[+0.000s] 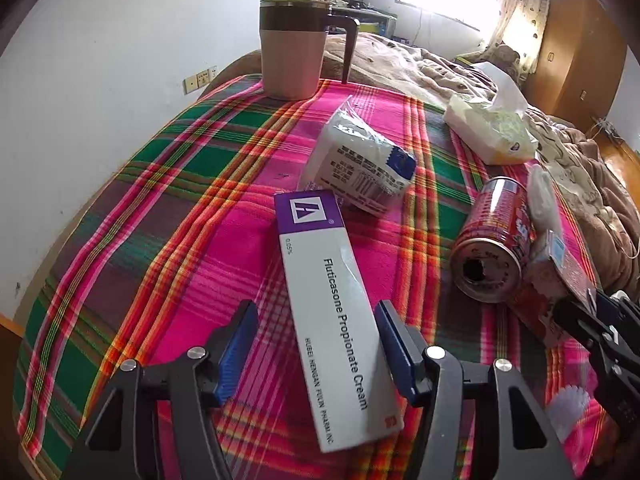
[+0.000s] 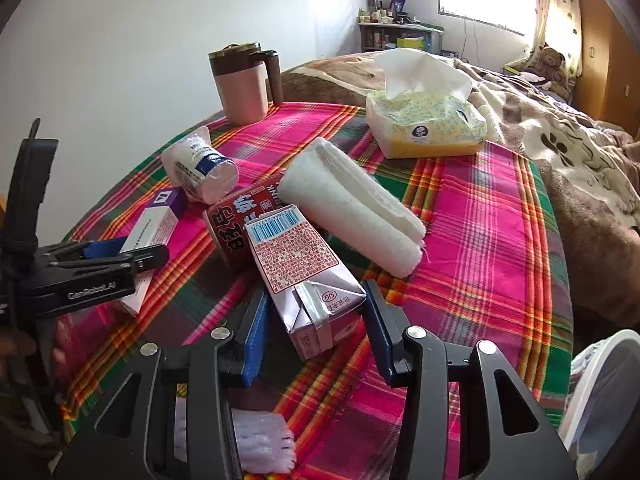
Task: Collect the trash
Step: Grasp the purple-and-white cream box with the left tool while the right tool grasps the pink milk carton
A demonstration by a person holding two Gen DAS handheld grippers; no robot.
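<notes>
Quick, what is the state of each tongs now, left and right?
Left tongs: open around the cream box, pads not pressing it.
Right tongs: open around the drink carton, not gripping yet.

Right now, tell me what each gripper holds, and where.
Left gripper straddles the purple-and-white cardboard cream box; right gripper straddles the silver drink carton's folded end. Firm grip unclear.

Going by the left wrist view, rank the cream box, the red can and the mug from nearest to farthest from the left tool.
1. Cream box, lying between the left tool's fingers.
2. Red can, on its side, off to the right.
3. Mug, upright at the table's far edge.
</notes>
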